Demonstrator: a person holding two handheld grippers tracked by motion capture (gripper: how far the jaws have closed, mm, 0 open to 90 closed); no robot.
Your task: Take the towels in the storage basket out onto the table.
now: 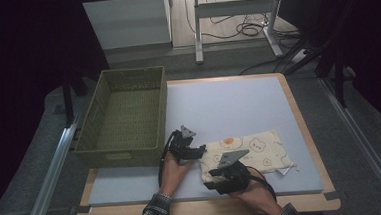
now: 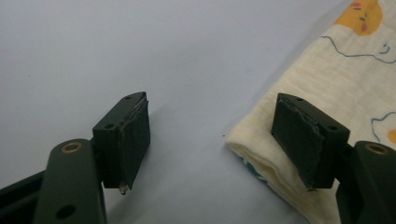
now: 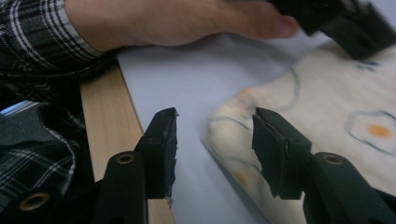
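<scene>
High view: my left gripper (image 1: 199, 152) and right gripper (image 1: 210, 178) both stand spread at the left corners of the folded cartoon-print cloth (image 1: 254, 151) on the grey mat (image 1: 228, 105), pinching nothing. I fear a jaw catching only the top layer, so the fold opens. The green woven basket (image 1: 124, 116) holds nothing.

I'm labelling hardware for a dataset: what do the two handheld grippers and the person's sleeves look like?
Both the left gripper and the right gripper are black, each topped by a grey three-cornered plate and trailing a black cable. Their jaws are flat black blocks with worn pads and brass-coloured pivots. The sleeves are plaid.
</scene>
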